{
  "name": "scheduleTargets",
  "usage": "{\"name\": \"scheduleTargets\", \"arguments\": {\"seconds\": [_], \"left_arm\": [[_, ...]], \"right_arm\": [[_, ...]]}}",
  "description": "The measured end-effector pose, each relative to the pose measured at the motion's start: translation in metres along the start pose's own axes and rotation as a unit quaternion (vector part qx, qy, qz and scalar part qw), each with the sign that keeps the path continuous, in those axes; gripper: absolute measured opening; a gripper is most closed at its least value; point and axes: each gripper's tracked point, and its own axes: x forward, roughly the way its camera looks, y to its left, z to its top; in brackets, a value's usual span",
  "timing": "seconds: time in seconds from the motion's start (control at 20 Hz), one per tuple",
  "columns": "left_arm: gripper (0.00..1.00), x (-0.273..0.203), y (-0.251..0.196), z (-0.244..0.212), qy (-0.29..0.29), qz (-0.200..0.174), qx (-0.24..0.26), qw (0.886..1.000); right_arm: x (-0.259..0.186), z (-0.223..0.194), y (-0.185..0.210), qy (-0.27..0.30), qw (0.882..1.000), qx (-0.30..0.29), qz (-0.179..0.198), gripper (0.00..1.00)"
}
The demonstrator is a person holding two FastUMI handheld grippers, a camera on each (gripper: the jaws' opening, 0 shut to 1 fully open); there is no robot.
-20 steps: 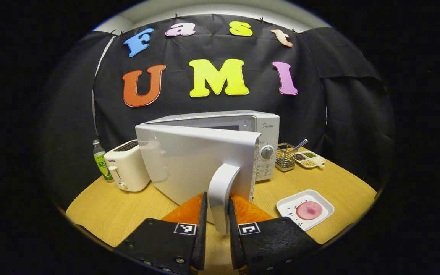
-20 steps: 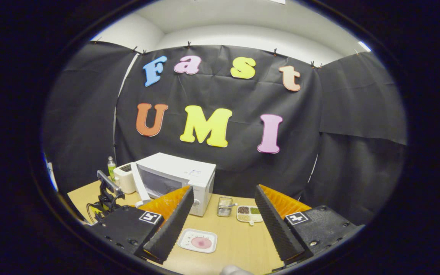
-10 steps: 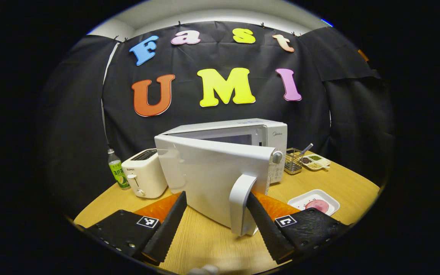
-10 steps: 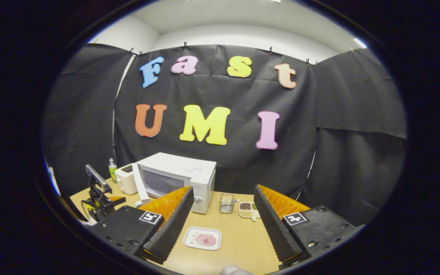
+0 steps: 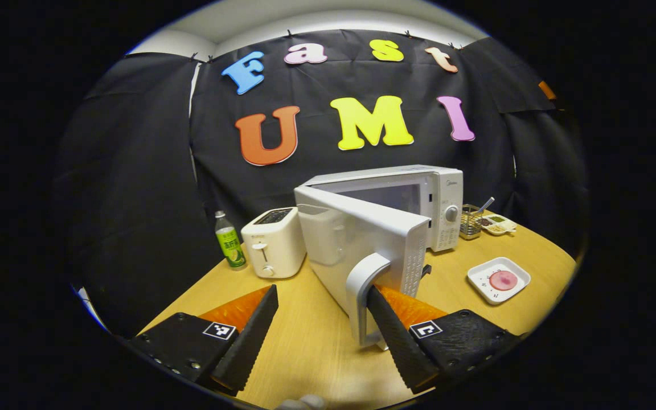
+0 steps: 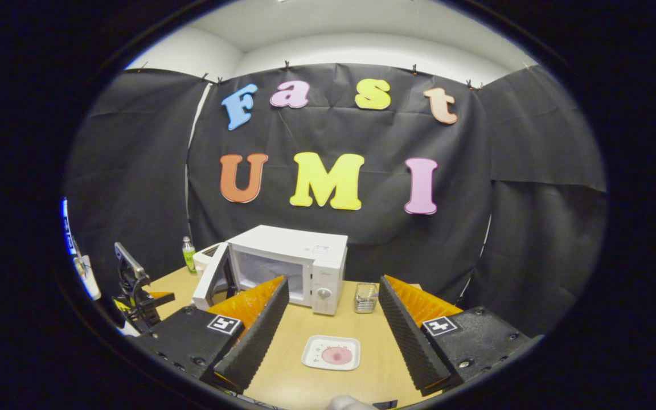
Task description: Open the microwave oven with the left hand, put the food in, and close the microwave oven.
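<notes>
The white microwave [image 5: 419,191] stands at the back of the wooden table [image 5: 311,347] with its door [image 5: 356,239] swung about halfway open to the left. My left gripper [image 5: 322,293] is open; its right finger [image 5: 396,336] rests against the door handle [image 5: 360,296], while its left finger stands clear of it. A white plate [image 5: 484,285] with a round pink slice of food [image 5: 503,279] lies to the right of the door. My right gripper [image 6: 333,283] hovers open and empty above the plate [image 6: 314,359] and food [image 6: 336,355], facing the microwave [image 6: 299,259] and its door [image 6: 209,277].
A white toaster [image 5: 274,247] and a green-labelled bottle [image 5: 229,242] stand left of the microwave. A wire basket [image 5: 469,221] and a divided dish [image 5: 497,225] sit to its right. The left gripper's rig [image 6: 134,285] shows far left in the right gripper view.
My left gripper went from shut on the door handle to open. The door has swung wider. The right gripper has shifted so the plate sits centred below it.
</notes>
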Motion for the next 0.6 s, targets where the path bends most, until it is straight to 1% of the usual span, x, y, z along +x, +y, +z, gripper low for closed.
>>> {"name": "scheduleTargets", "arguments": {"seconds": [0.15,0.35,0.45,0.5,0.6], "left_arm": [[0.95,-0.015,0.044,-0.013,0.014,0.039,-0.004,0.999],[0.95,-0.033,0.09,-0.033,0.033,0.075,0.001,0.997],[0.95,-0.043,0.102,-0.038,0.036,0.085,-0.002,0.996],[0.95,-0.046,0.103,-0.04,0.039,0.087,-0.004,0.995],[0.95,-0.049,0.099,-0.04,0.041,0.086,-0.005,0.995]], "right_arm": [[0.006,-0.004,0.014,0.002,1.0,-0.003,0.012,1.0],[0.018,-0.02,0.021,0.014,1.0,0.001,0.019,1.0],[0.028,-0.038,0.018,0.031,0.999,0.001,0.02,1.0],[0.034,-0.053,0.016,0.043,0.999,0.002,0.028,1.0],[0.047,-0.093,0.007,0.088,0.995,0.015,0.033,1.0]]}}
